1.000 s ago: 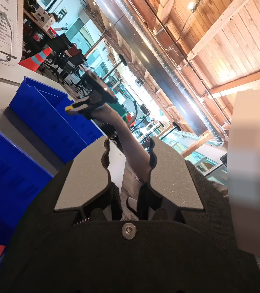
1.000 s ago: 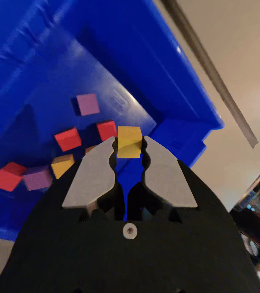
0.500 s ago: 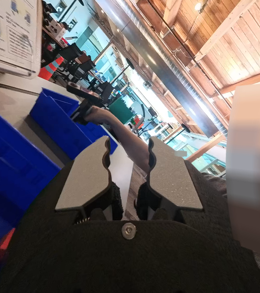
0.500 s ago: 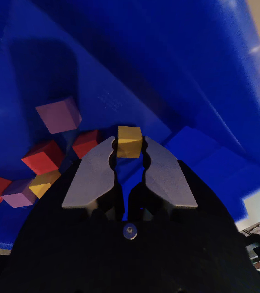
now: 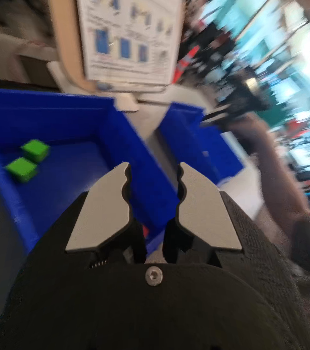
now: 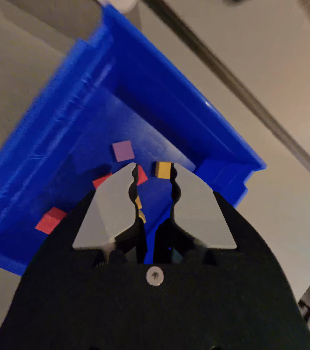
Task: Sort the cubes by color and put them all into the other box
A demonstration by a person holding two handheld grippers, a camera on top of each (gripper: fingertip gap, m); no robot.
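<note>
My right gripper (image 6: 154, 166) is open above a blue bin (image 6: 150, 94). A yellow cube (image 6: 162, 169) sits free just beside my right fingertip, apart from the left one. On the bin floor lie a purple cube (image 6: 123, 151) and red cubes (image 6: 51, 219), with another yellow cube (image 6: 139, 203) partly hidden behind my left finger. My left gripper (image 5: 154, 166) is open and empty over the right wall of another blue bin (image 5: 55, 121), which holds two green cubes (image 5: 35, 150). The left wrist view is blurred. It shows the right gripper (image 5: 213, 118) over the far bin (image 5: 194, 144).
A person's arm (image 5: 275, 170) reaches across at right. A printed sheet on a stand (image 5: 129, 41) stands behind the bins, with an orange cone (image 5: 186, 56) beyond. The bins rest on a pale table (image 6: 264, 170) crossed by a dark strip (image 6: 226, 79).
My right gripper opened, let go of the yellow cube and drew back up from the bin. My left gripper swung down from the ceiling view toward the bin with the green cubes.
</note>
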